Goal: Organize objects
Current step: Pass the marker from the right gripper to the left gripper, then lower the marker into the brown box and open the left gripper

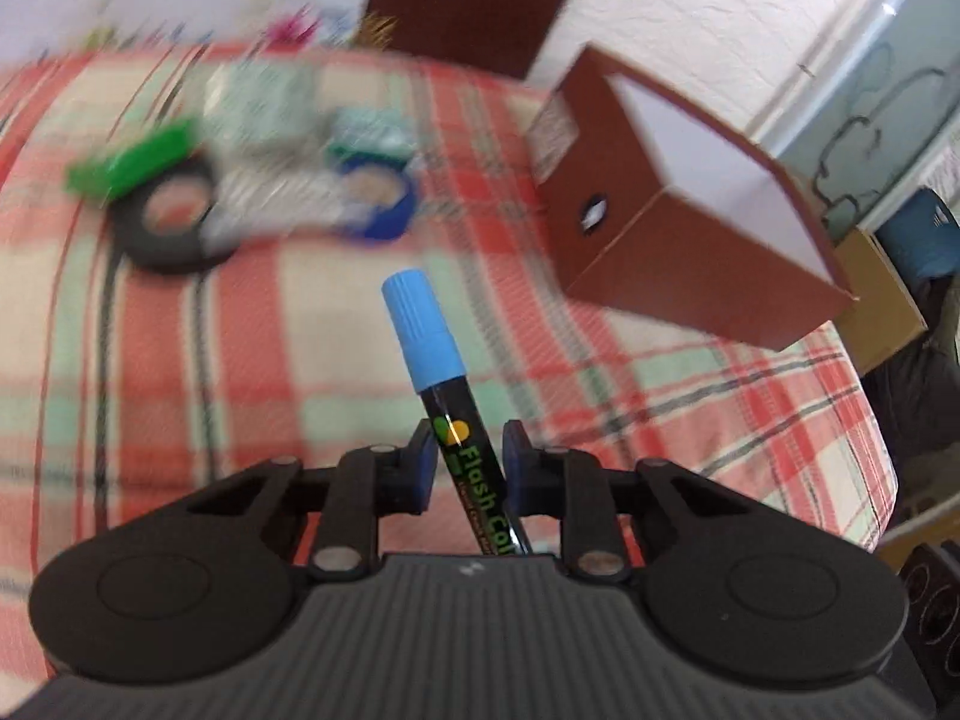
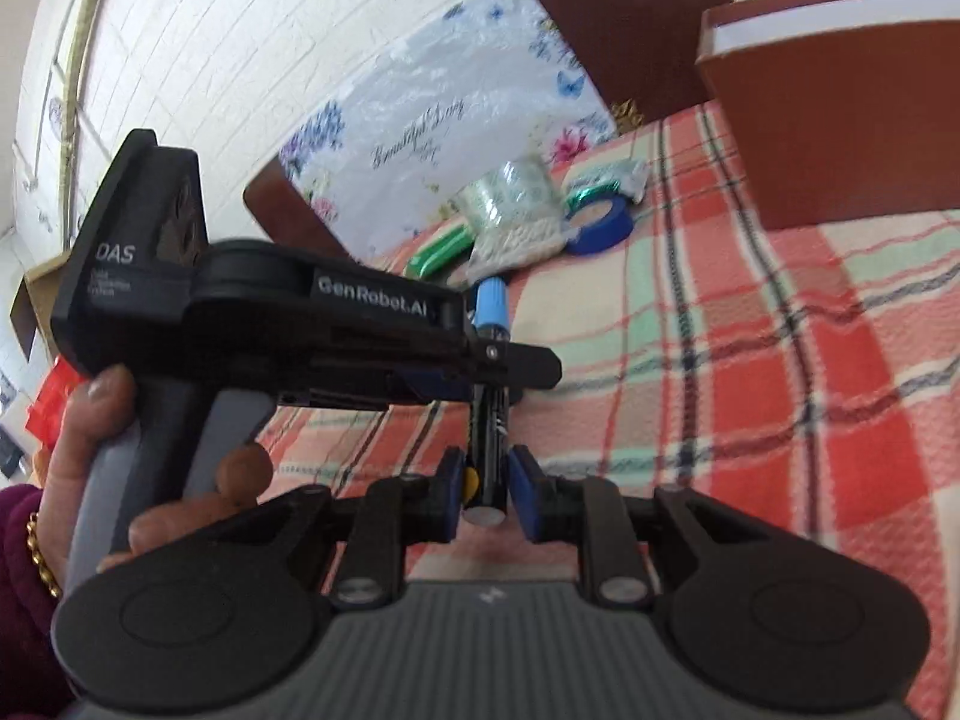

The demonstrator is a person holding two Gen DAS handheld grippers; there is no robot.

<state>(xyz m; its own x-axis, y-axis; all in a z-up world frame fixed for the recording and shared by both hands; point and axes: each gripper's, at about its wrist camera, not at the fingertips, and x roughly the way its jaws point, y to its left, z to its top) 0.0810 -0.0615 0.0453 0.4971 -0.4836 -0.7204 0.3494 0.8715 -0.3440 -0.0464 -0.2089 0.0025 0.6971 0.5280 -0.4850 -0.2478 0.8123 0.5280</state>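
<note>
A black marker with a blue cap (image 1: pixel 423 336) is held upright above the plaid bed. My left gripper (image 1: pixel 468 459) is shut on its barrel; a small gap shows at the right pad. In the right wrist view the left gripper (image 2: pixel 480 354) crosses the frame and my right gripper (image 2: pixel 487 495) is shut on the lower end of the same marker (image 2: pixel 489 420). A brown open box (image 1: pixel 690 204) with a white inside stands to the right, also seen in the right wrist view (image 2: pixel 840 120).
On the bed lie a black tape roll (image 1: pixel 174 216), a green object (image 1: pixel 132 162), a blue tape roll (image 1: pixel 378 198) and a clear bag (image 2: pixel 516 210). A floral bag (image 2: pixel 432 120) leans against the wall. The bed's edge (image 1: pixel 870 450) drops off at the right.
</note>
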